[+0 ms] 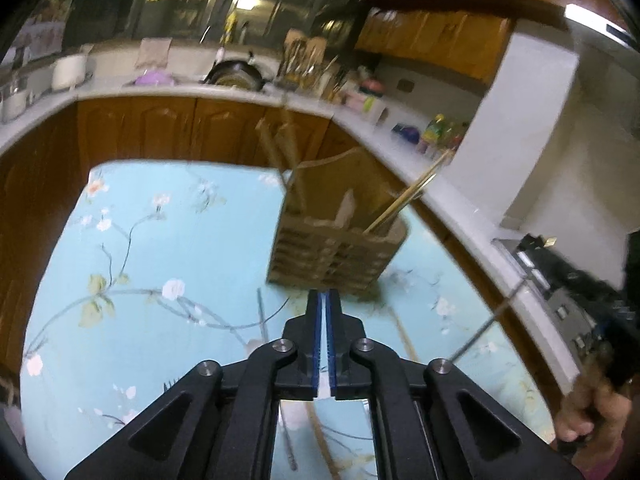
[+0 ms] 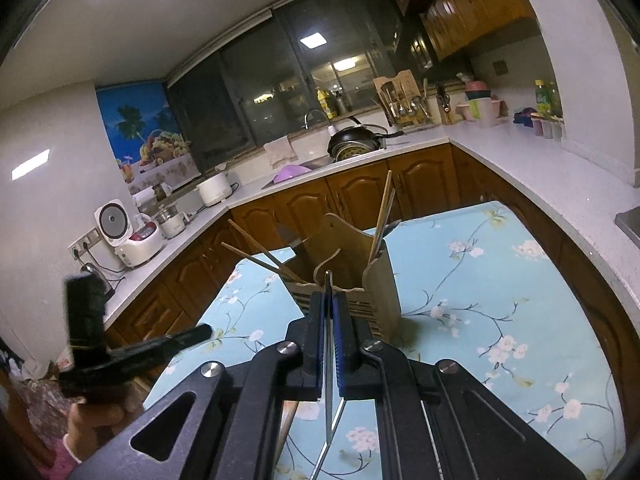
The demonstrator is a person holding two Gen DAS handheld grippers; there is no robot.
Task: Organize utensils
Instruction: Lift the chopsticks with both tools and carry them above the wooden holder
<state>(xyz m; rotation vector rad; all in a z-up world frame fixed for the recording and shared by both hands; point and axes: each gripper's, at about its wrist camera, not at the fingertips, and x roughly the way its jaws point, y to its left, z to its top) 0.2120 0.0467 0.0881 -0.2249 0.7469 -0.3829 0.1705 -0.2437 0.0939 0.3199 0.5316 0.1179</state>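
Left gripper [image 1: 325,294] closed down to a thin slit, blue pads nearly touching, nothing visible between them, hovering above the floral blue tablecloth [image 1: 152,240] just short of the wooden utensil holder [image 1: 336,254]. Holder standing upright on the cloth, slatted front, several compartments; chopsticks [image 1: 404,200] leaning out of the right-hand compartment toward the counter, more wooden sticks [image 1: 280,148] rising from the far left side, all softened by motion blur. Loose on the cloth near the gripper: a thin metal-looking utensil [image 1: 262,316] to the left and a wooden stick [image 1: 402,334] to the right, both partly hidden under the black linkage. Right gripper [image 2: 328,298] clamped tight on a slim metal utensil [image 2: 328,360], its shaft running straight down between the blue pads and its narrow tip poking out just in front of the holder's near wall. From the right wrist view, holder [image 2: 380,280] close ahead, a curved wooden divider at its middle, chopsticks [image 2: 382,216] upright in the right compartment, other sticks [image 2: 260,256] fanned out to the left. Other gripper's black body [image 2: 120,344] low at the left edge, with fingers of the person's hand [image 2: 100,416] wrapped beneath it. White counter [image 2: 520,184] and brown cabinets curving around behind the table; dark pan [image 2: 354,140] at the sink, rice cooker [image 2: 128,236] on the left stretch
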